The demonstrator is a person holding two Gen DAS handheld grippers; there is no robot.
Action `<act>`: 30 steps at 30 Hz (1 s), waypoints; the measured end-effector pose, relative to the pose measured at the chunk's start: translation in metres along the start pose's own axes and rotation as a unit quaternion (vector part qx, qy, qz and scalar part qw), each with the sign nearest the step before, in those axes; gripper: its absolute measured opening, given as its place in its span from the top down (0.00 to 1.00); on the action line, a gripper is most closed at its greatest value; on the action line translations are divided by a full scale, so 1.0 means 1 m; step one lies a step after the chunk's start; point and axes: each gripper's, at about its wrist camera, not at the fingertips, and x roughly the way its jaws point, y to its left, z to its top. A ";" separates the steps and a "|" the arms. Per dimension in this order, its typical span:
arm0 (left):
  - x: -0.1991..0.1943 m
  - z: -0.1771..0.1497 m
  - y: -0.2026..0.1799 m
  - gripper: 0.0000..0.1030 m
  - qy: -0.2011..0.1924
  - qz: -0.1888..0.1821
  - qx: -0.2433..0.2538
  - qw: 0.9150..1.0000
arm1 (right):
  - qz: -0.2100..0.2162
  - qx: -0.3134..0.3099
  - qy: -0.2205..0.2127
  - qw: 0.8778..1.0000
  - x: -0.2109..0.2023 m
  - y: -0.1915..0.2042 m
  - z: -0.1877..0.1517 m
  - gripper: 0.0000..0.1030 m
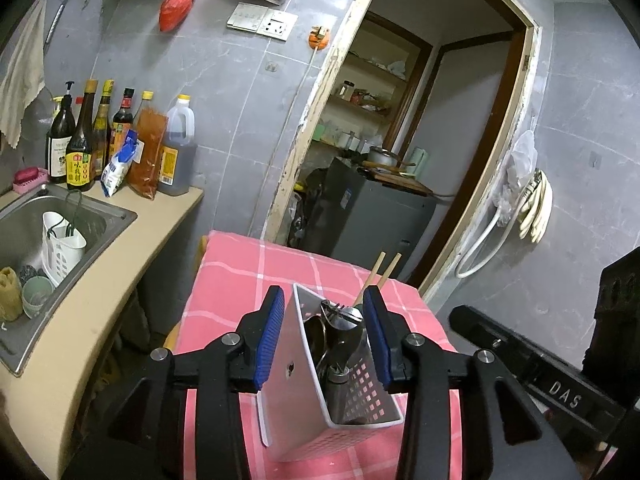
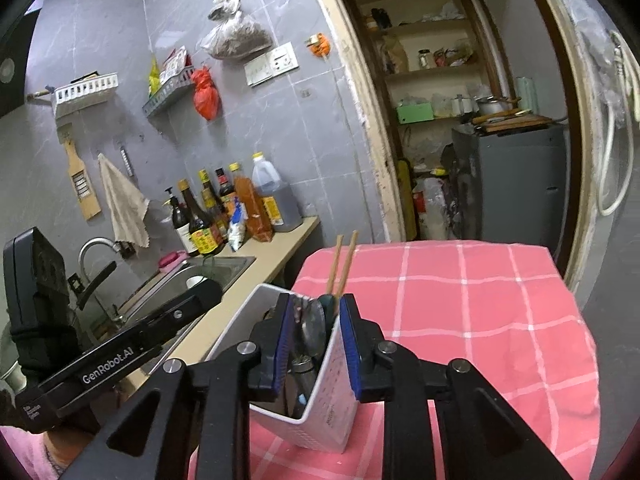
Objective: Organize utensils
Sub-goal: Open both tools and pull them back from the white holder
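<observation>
A white perforated utensil holder (image 1: pixel 288 376) stands on the pink checked tablecloth (image 1: pixel 240 280). It holds metal spoons and forks (image 1: pixel 340 320) and two wooden chopsticks (image 1: pixel 380 270). My left gripper (image 1: pixel 326 316) straddles the holder, blue pads against both its side walls. My right gripper (image 2: pixel 316 316) straddles the holder's (image 2: pixel 332 400) right wall, one pad inside among the utensils (image 2: pixel 312 328), one outside. The chopsticks (image 2: pixel 344 264) stick up behind it.
A counter with a steel sink (image 1: pixel 80 216) lies left, with a second white holder (image 1: pixel 60 248) in it and sauce bottles (image 1: pixel 120 140) behind. An open doorway (image 1: pixel 400 140) to a pantry is straight ahead. The tablecloth (image 2: pixel 460 300) extends right.
</observation>
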 end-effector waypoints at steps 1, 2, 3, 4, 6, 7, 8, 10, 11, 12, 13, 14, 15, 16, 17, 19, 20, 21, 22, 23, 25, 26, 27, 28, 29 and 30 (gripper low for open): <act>0.000 0.000 0.000 0.63 0.000 0.001 0.003 1.000 | -0.006 0.003 -0.005 1.000 -0.003 -0.002 0.001 0.75; -0.001 0.001 -0.001 0.58 0.000 0.001 0.005 1.000 | -0.011 0.004 -0.008 1.000 -0.006 -0.002 0.001 0.70; -0.003 0.002 -0.001 0.54 -0.002 0.001 0.007 1.000 | -0.017 0.007 -0.012 1.000 -0.009 -0.004 0.002 0.65; -0.003 0.002 -0.001 0.52 -0.003 0.000 0.008 1.000 | -0.022 0.010 -0.015 1.000 -0.011 -0.006 0.003 0.64; -0.004 0.003 -0.001 0.50 -0.001 -0.001 0.008 1.000 | -0.037 0.011 -0.022 0.999 -0.017 -0.009 0.004 0.58; -0.004 0.004 -0.001 0.49 0.003 -0.001 0.009 1.000 | -0.045 0.011 -0.025 0.999 -0.021 -0.010 0.004 0.50; -0.004 0.004 -0.002 0.45 0.007 0.001 0.009 1.000 | -0.053 0.012 -0.029 0.998 -0.024 -0.011 0.004 0.46; -0.007 0.004 -0.003 0.28 0.006 -0.002 0.011 1.000 | -0.071 0.013 -0.040 0.997 -0.032 -0.013 0.002 0.27; -0.009 0.003 -0.004 0.23 0.000 -0.005 0.012 1.000 | -0.081 0.015 -0.045 0.996 -0.037 -0.015 0.002 0.24; -0.012 0.002 -0.005 0.23 -0.008 -0.008 0.015 1.000 | -0.092 0.016 -0.049 0.994 -0.041 -0.015 0.001 0.17; -0.013 0.002 -0.007 0.22 -0.011 -0.010 0.019 1.000 | -0.099 0.016 -0.053 0.994 -0.044 -0.016 0.000 0.14; -0.014 0.002 -0.010 0.22 -0.010 -0.010 0.026 1.000 | -0.106 0.016 -0.058 0.993 -0.048 -0.017 -0.001 0.07; -0.015 0.002 -0.012 0.22 -0.007 -0.011 0.032 0.999 | -0.112 0.019 -0.063 0.992 -0.052 -0.018 -0.002 0.03; -0.016 0.002 -0.014 0.22 -0.005 -0.012 0.038 0.999 | -0.116 0.021 -0.068 0.991 -0.056 -0.019 -0.003 0.01; -0.017 0.001 -0.017 0.22 -0.003 -0.014 0.044 0.999 | -0.120 0.022 -0.072 0.990 -0.059 -0.019 -0.004 0.00; -0.020 0.000 -0.023 0.22 -0.005 -0.014 0.052 0.999 | -0.127 0.020 -0.076 0.989 -0.065 -0.020 -0.005 0.00; -0.021 0.000 -0.025 0.22 -0.005 -0.015 0.053 0.998 | -0.131 0.018 -0.078 0.988 -0.068 -0.020 -0.005 0.00; -0.022 -0.001 -0.026 0.22 -0.006 -0.015 0.053 0.998 | -0.134 0.015 -0.081 0.988 -0.071 -0.019 -0.005 0.00; -0.023 -0.001 -0.028 0.22 -0.007 -0.015 0.053 0.998 | -0.138 0.012 -0.084 0.987 -0.074 -0.018 -0.005 0.00; -0.025 -0.001 -0.030 0.22 -0.008 -0.015 0.053 0.998 | -0.143 0.006 -0.087 0.986 -0.078 -0.018 -0.005 0.00; -0.028 -0.003 -0.034 0.22 -0.012 -0.012 0.058 0.998 | -0.151 0.000 -0.092 0.984 -0.085 -0.018 -0.005 0.00; -0.029 -0.004 -0.034 0.22 -0.014 -0.010 0.060 0.998 | -0.154 -0.002 -0.094 0.984 -0.088 -0.019 -0.005 0.00; -0.030 -0.005 -0.036 0.22 -0.016 -0.007 0.061 0.998 | -0.156 -0.003 -0.096 0.983 -0.092 -0.021 -0.006 0.00; -0.032 -0.005 -0.037 0.22 -0.016 -0.005 0.062 0.998 | -0.159 -0.003 -0.096 0.983 -0.095 -0.023 -0.007 0.00; -0.033 -0.007 -0.039 0.22 -0.017 -0.002 0.061 0.998 | -0.162 -0.004 -0.096 0.982 -0.098 -0.026 -0.008 0.00; -0.035 -0.008 -0.040 0.22 -0.016 0.001 0.062 0.998 | -0.163 -0.003 -0.095 0.982 -0.100 -0.028 -0.009 0.00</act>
